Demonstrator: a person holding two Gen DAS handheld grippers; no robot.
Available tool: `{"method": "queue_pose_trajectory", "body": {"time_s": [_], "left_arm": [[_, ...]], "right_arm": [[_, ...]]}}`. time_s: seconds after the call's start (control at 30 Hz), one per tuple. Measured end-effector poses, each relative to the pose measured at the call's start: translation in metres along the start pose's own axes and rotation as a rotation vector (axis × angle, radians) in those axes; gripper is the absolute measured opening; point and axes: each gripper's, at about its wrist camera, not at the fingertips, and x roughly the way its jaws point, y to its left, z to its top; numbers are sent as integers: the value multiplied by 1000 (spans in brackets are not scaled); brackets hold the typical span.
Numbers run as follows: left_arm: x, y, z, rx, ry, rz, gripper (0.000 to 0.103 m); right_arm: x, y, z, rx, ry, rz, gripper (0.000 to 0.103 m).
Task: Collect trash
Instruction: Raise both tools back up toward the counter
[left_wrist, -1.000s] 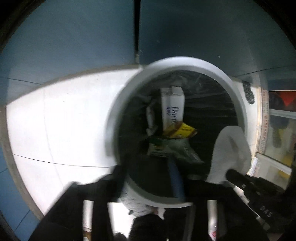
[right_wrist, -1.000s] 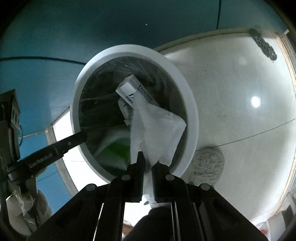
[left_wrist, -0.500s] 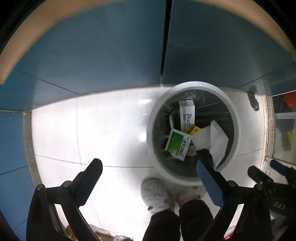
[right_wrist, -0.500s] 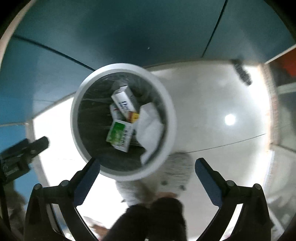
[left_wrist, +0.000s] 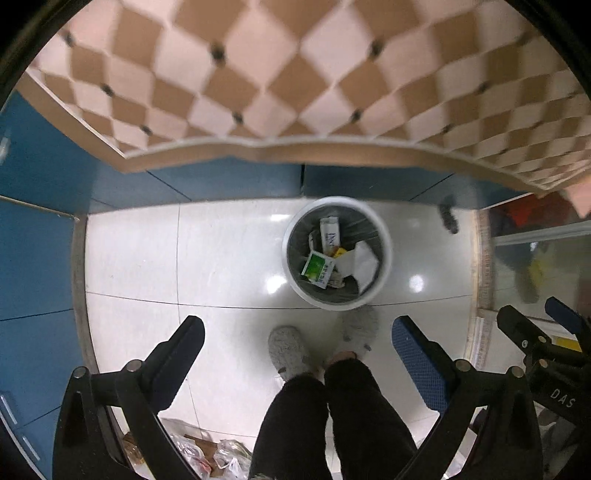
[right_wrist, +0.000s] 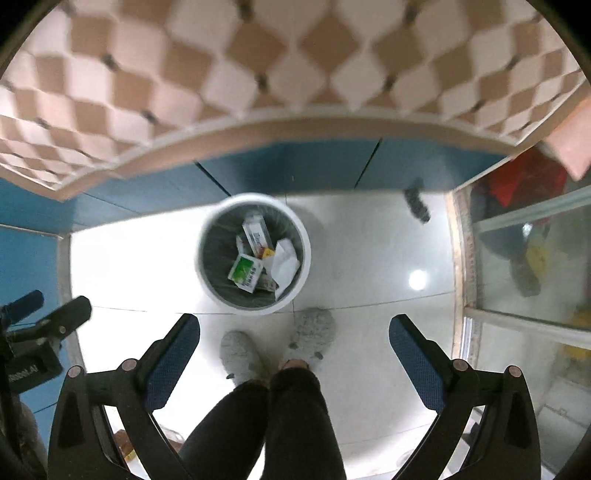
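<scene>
Below both grippers, on the floor (left_wrist: 221, 251), stands the bin (left_wrist: 384, 273) holding a tissue (left_wrist: 360, 264), green packet (left_wrist: 317, 268) and white box (left_wrist: 330, 232). Left gripper (left_wrist: 297, 334) and right gripper (right_wrist: 294, 330) have just opened wide, fingers empty; trash lies beyond their tips at frame centre.

A round white plastic trash bin (left_wrist: 384, 273) lined with a dark bag stands upright on the floor and serves as the landmark. Inside it, a white rectangular carton with dark lettering (left_wrist: 329, 232) lies toward the far side. A green-and-white flat box (left_wrist: 317, 267) lies face up on the near-left side. A crumpled white paper tissue (left_wrist: 360, 264) rests against the bin's right inner wall. A small yellow wrapper (left_wrist: 338, 252) peeks out in the middle, between carton and tissue.
</scene>
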Motion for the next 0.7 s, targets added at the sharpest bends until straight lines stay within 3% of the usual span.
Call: {"method": "queue_pose_trajectory", "body": {"time_s": [0.37, 0.7], "left_arm": [[-144, -12, -23, 16, -71, -32, 103], [-232, -18, -34, 25, -196, -46, 103]], "right_arm": [[-197, -13, -24, 37, -122, 33, 103], [-302, -11, -40, 33, -196, 70, 103]]}}
